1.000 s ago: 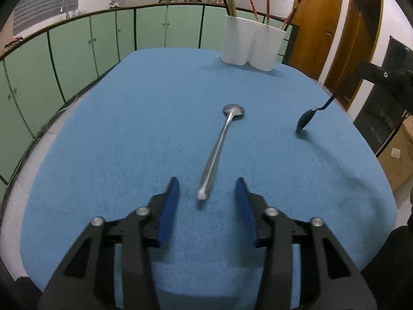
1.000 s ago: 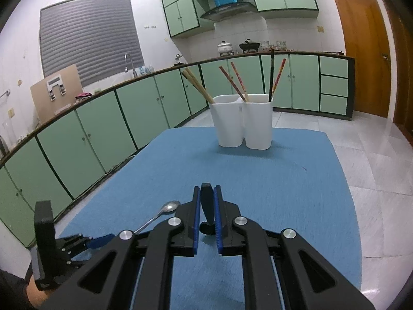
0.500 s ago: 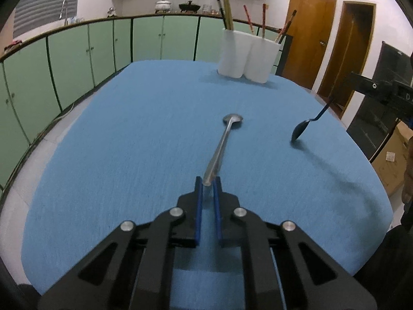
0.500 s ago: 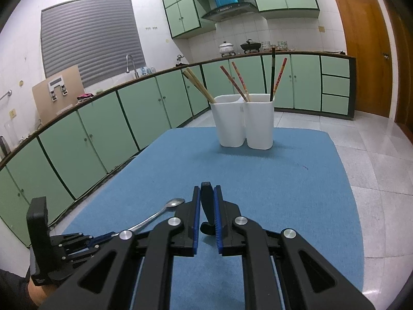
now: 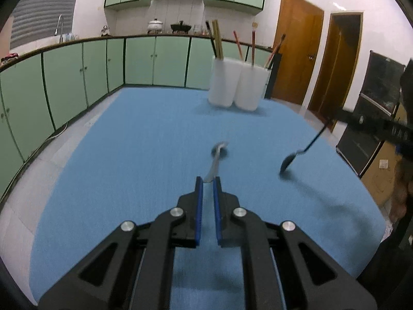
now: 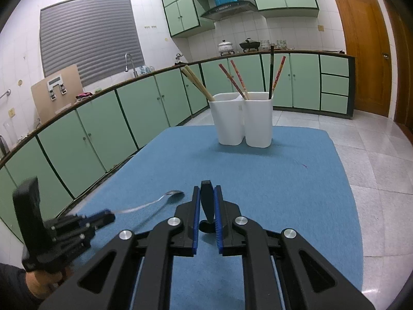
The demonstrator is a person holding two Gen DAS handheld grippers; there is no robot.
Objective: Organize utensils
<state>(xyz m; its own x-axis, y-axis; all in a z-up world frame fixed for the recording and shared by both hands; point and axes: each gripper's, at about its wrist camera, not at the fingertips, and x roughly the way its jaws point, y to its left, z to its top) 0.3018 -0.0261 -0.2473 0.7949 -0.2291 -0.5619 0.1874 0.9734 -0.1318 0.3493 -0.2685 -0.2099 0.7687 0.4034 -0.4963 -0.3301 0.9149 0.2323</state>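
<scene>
Gripping the silver spoon [image 5: 216,158] handle, the left hand-held gripper [image 5: 208,180] is clenched. Right hand-held gripper [image 6: 207,190] clamps the dark spoon [image 5: 296,155]. White holder [image 6: 242,120] stands ahead.

Two joined holders [image 6: 244,120] with chopsticks [image 6: 197,84] stand on the mat's [image 6: 296,188] far end, spoon [image 5: 218,155] nearer.

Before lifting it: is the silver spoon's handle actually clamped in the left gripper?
Clamped. The left gripper has its blue pads shut on the silver spoon at its handle end; the right-wrist view agrees.
</scene>
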